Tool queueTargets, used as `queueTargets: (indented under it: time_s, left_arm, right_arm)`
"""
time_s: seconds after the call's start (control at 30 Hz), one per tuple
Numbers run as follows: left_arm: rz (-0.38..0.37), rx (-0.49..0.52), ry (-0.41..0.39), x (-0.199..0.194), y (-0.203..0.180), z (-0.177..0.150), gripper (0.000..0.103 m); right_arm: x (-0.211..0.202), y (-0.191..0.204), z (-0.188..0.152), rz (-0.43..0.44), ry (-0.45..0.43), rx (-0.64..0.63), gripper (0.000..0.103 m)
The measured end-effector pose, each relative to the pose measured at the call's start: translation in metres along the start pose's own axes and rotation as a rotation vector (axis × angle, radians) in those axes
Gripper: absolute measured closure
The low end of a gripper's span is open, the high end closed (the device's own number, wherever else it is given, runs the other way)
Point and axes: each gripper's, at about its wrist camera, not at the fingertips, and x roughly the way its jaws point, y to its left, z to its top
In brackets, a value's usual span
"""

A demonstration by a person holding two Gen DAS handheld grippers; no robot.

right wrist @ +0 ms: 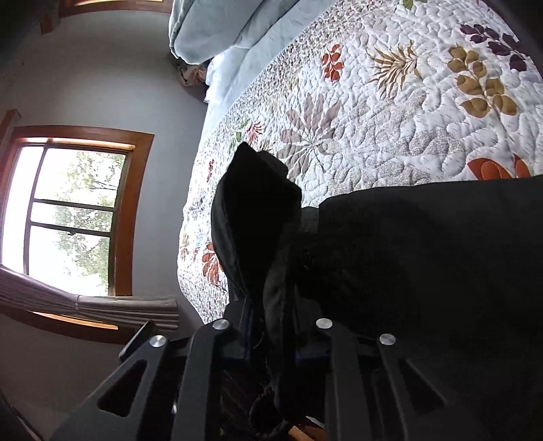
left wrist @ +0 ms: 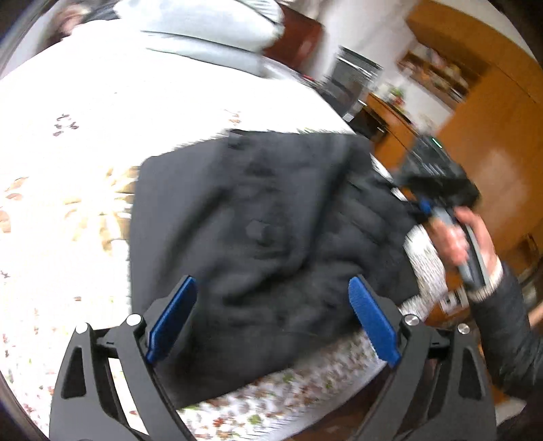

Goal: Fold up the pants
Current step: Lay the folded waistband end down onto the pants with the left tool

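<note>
The black pants [left wrist: 237, 210] lie partly folded on the floral quilt [left wrist: 61, 210], near the bed's edge. My left gripper [left wrist: 271, 283] hovers over their near part, its blue pads [left wrist: 173, 319] wide apart with nothing pinched between them. At the right a hand holds my right gripper [left wrist: 426, 203] against the pants' far edge. In the right wrist view that gripper [right wrist: 271, 305] is shut on a bunched fold of the black pants [right wrist: 254, 217], which sticks up past the fingers and hides the pads. The rest of the pants [right wrist: 424, 257] spreads to the right on the quilt [right wrist: 390, 101].
Light blue pillows [right wrist: 220, 30] lie at the head of the bed. A window [right wrist: 71, 210] with a bunched blind is in the wall beside the bed. Wooden cabinets [left wrist: 492, 135] and a dark-sleeved arm [left wrist: 509, 322] fill the right of the left wrist view.
</note>
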Motion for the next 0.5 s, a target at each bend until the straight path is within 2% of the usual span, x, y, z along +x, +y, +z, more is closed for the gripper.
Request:
queueTargets:
  time_s: [0.2,0.4,0.5]
  left_arm:
    - [0.027,-0.135,-0.042,-0.01,0.036,0.012,0.012]
    - [0.03,-0.143,-0.046,-0.011,0.044,0.019,0.012]
    - [0.019,-0.133,-0.029,-0.001,0.035,0.023,0.012]
  right_arm:
    - [-0.017,0.006,-0.011,0.026,-0.015,-0.018,0.088]
    - [-0.053,0.019,-0.019,0.03,-0.057,-0.048,0.089]
    - [-0.074,0.016,-0.021,0.017,-0.088,-0.045,0.089]
